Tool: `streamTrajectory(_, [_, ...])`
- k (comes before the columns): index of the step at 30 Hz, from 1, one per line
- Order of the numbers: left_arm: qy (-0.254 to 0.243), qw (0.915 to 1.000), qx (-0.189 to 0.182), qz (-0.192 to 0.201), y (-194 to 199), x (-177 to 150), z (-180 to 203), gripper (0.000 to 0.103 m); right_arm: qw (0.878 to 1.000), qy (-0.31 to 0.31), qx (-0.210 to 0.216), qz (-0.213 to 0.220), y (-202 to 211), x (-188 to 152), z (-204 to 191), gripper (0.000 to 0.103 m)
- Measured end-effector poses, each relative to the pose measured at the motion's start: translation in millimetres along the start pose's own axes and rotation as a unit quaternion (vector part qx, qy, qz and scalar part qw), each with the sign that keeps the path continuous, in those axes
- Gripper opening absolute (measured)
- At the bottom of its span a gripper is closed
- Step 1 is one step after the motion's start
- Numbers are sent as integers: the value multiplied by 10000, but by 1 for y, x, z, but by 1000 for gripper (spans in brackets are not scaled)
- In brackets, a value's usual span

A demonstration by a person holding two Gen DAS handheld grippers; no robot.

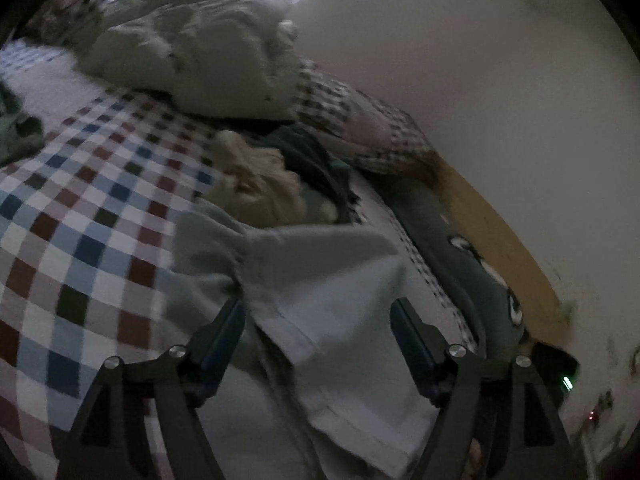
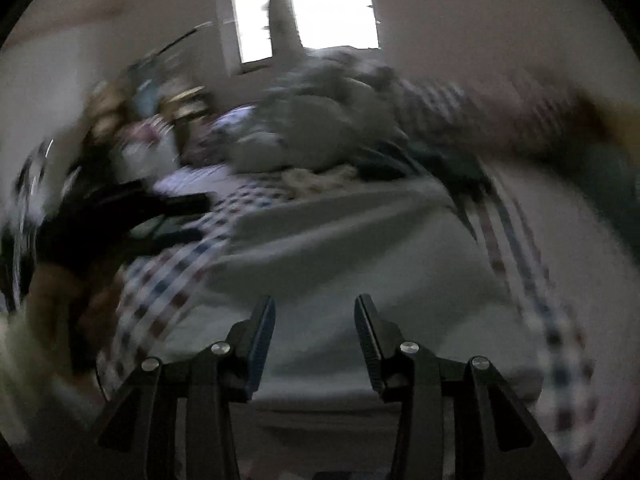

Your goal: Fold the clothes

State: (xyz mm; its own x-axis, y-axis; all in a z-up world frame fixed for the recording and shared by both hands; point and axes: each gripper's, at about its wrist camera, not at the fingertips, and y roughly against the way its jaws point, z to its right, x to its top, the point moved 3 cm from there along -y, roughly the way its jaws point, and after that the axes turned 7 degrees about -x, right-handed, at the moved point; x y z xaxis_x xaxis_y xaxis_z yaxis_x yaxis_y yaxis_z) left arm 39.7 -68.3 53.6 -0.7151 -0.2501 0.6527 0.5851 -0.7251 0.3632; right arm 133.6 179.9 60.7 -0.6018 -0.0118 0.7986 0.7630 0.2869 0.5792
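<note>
Left wrist view: the left gripper (image 1: 318, 320) has its jaws wide apart over a pale grey-blue folded cotton garment (image 1: 320, 280) lying on the checked bed sheet (image 1: 88, 208). The right gripper (image 2: 315, 312) hangs apart over it, gripping nothing.

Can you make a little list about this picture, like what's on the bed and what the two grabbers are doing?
place: bed with a checked sheet
garment being folded: pale grey-blue garment, lying flat
left gripper: open, over the garment, not pinching it
right gripper: open, nothing between its fingers
other clothes: cream garment and dark green garment, crumpled
further back: rumpled light duvet
right wrist view: blurred
</note>
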Motion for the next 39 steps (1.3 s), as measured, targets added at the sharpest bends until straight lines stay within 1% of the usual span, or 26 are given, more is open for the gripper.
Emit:
streamTrajectory(1, [-99,9999,-69,12,1,-5,7,79,9997,-171,-4,-158,-8,-3,8,44])
streamTrajectory(2, [-197,9997,-128,25,1,-10,14,79,9995,-196,-37,-245,-13,-5,11,44])
streamTrajectory(5, [-420,9991,79,15,-5,-25,29,78,9989,110,-268,-362,-22,-13,6,42])
streamTrajectory(7, [-535,9976,351,-273,-17,-35,30,74,9978,297,-450,-378,-26,-19,1,42])
streamTrajectory(8, [-594,9961,493,-420,-24,-40,31,64,9972,352,-531,-397,-29,-22,1,42])
streamTrajectory(9, [-678,9932,724,-616,-31,-46,30,54,9965,408,-601,-410,-31,-25,0,42])
streamTrajectory(10, [-833,9878,1069,-767,-37,-52,27,48,9961,439,-632,-428,-32,-26,0,42])
streamTrajectory(11, [-920,9849,1224,-806,-39,-54,26,39,9958,465,-657,-446,-32,-28,-1,42])
streamTrajectory(12, [-962,9837,1288,-805,-38,-54,26,37,9954,491,-681,-465,-32,-29,-1,42])
streamTrajectory(13, [-920,9848,1248,-787,-35,-52,27,36,9953,490,-678,-480,-31,-29,0,42])
streamTrajectory(15, [-751,9878,1167,-713,-28,-45,26,26,9953,476,-680,-489,-27,-27,2,41])
streamTrajectory(17, [-623,9901,1104,-608,-21,-36,27,26,9963,386,-642,-429,-18,-19,5,40])
streamTrajectory(19, [-528,9926,1028,-386,-15,-23,32,26,9974,231,-672,-146,-4,0,9,42])
streamTrajectory(22, [-530,9940,947,-168,-19,9,45,26,9967,23,-749,303,10,33,17,43])
streamTrajectory(25, [-454,9946,923,-127,-36,36,50,26,9955,52,-773,550,1,73,20,43])
streamTrajectory(27, [-433,9947,915,-167,-51,49,48,26,9940,106,-824,705,-7,101,21,43])
streamTrajectory(28, [-427,9942,966,-212,-62,54,47,26,9945,82,-766,710,-15,112,21,43])
streamTrajectory(30, [-405,9930,1070,-298,-78,59,42,26,9970,-11,-561,531,-39,128,23,43])
streamTrajectory(32, [-391,9904,1278,-363,-91,58,34,26,9985,-93,-458,277,-66,137,25,42])
streamTrajectory(33, [-406,9884,1408,-398,-96,57,30,26,9985,-95,-512,137,-81,139,28,38])
streamTrajectory(34, [-443,9858,1557,-454,-102,54,24,26,9981,-42,-613,21,-94,138,31,30])
streamTrajectory(35, [-481,9828,1706,-510,-107,52,18,26,9974,15,-709,-99,-107,135,34,26])
streamTrajectory(36, [-518,9797,1850,-568,-113,50,12,26,9965,71,-802,-221,-121,131,37,21])
streamTrajectory(37, [-559,9774,1934,-647,-120,45,5,26,9957,97,-865,-318,-130,126,40,17])
streamTrajectory(39, [-647,9752,1984,-743,-126,35,-6,22,9943,149,-959,-450,-144,116,46,14])
